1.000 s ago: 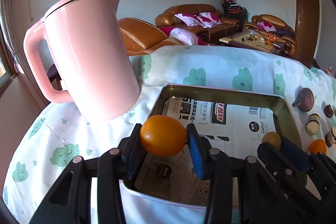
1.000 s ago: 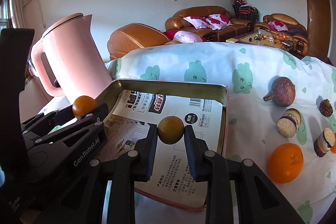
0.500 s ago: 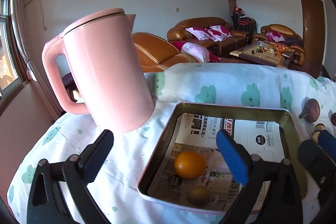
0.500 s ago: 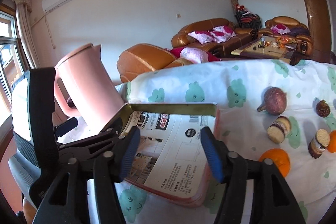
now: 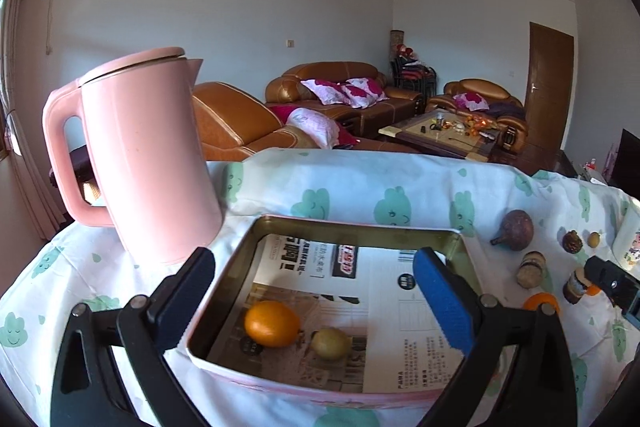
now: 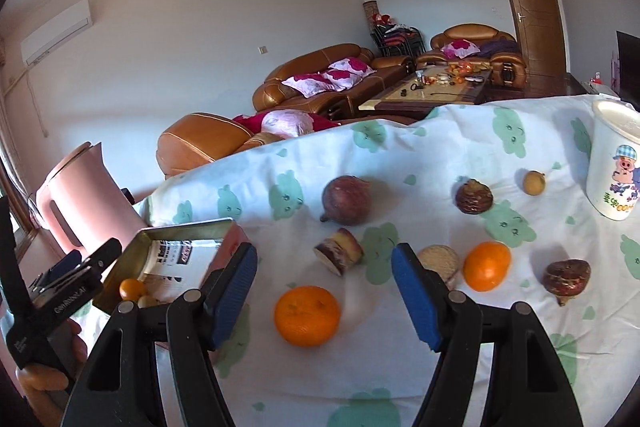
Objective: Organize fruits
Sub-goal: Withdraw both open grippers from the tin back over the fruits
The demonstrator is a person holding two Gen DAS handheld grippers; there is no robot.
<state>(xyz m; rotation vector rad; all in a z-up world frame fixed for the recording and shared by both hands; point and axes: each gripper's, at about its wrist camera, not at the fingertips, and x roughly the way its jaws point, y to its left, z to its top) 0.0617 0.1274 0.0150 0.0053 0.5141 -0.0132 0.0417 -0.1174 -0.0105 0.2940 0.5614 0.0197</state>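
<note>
Left wrist view shows the surface (image 5: 400,183) under a white cloth with green clouds, then the pink kettle (image 5: 148,163) standing upright just beside the metal tray (image 5: 352,231), and in the tray a small orange (image 5: 272,323) lies close to a yellowish fruit (image 5: 330,343) on printed paper. The left tongs (image 5: 316,299) are spread wide and hold nothing. In the right wrist view the right tongs (image 6: 324,291) are also spread and empty, above a bigger orange (image 6: 307,315) that lies on the cloth.
</note>
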